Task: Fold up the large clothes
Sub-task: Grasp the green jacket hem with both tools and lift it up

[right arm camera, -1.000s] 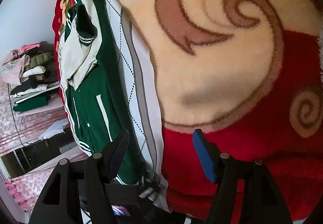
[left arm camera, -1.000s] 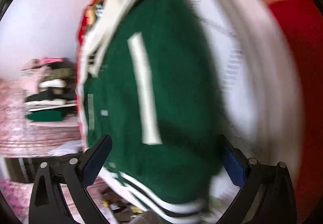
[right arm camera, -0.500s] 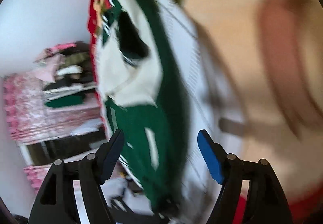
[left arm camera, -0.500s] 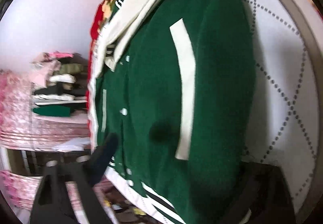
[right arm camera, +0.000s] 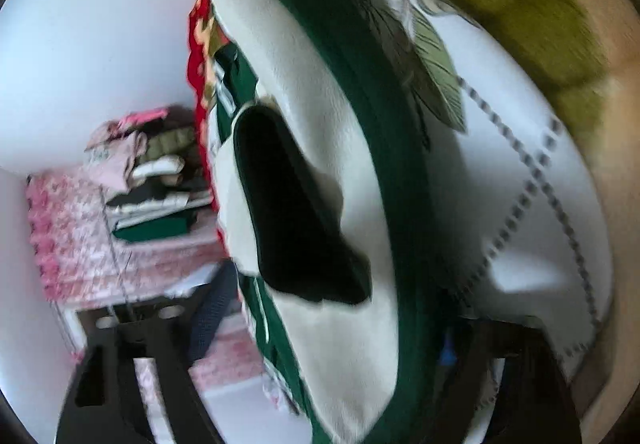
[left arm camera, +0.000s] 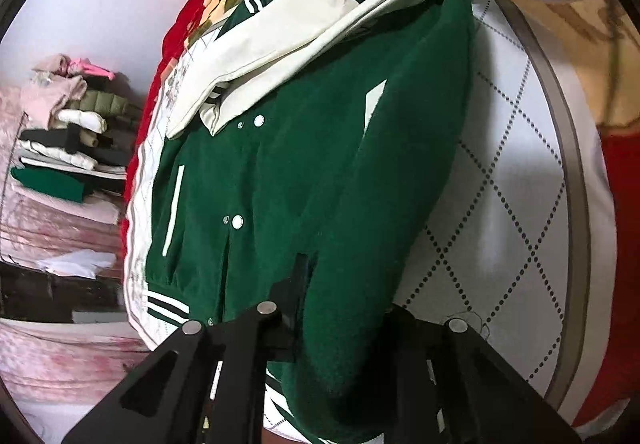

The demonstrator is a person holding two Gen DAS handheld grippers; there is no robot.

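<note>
Pale wall and a clothes stack (left arm camera: 60,139) at far left, white quilted bed cover (left arm camera: 520,203) across the right. Green jacket (left arm camera: 300,183) lying on it, centre frame. Left gripper (left arm camera: 348,300), bottom centre, pinching its lower fold. Right gripper (right arm camera: 332,324) straddling the shoulder; cannot tell whether clamped, given blur. Risk: uneven lift, thick fold slipping free, cream sleeves (left arm camera: 288,43) sliding out. Hem cut off below.

Green varsity jacket (left arm camera: 304,179): matt felt-like cloth body, smooth cream sleeves (left arm camera: 288,43) with a slight sheen, shiny metal snaps (left arm camera: 237,222). White quilted bedspread (left arm camera: 516,203): smooth stitched cloth. Red-and-cream blanket (left arm camera: 616,171): fuzzy plush. Left claw (left arm camera: 344,308): matt black plastic, metal pins.
</note>
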